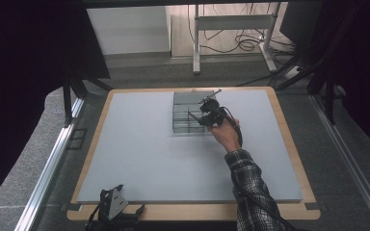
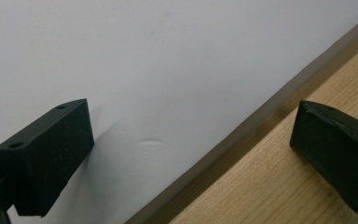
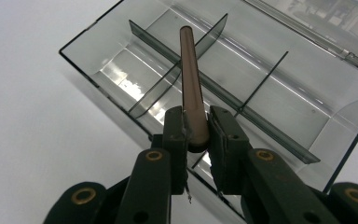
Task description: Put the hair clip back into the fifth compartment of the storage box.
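Note:
A clear grey compartment box with thin dividers stands on the far middle of the white mat. My right gripper, held in a hand with a plaid sleeve, hovers over the box's near right part. In the right gripper view this gripper is shut on the lower end of a slim brown stick, which points out over the box's compartments. The stick pokes up to the right in the high view. My left gripper lies at the table's front left edge. Its jaws stand wide apart with nothing between them.
The white mat covers most of the wooden table, whose bare rim runs under the left gripper. Metal rails flank the table on both sides. A desk frame with cables stands on the floor behind.

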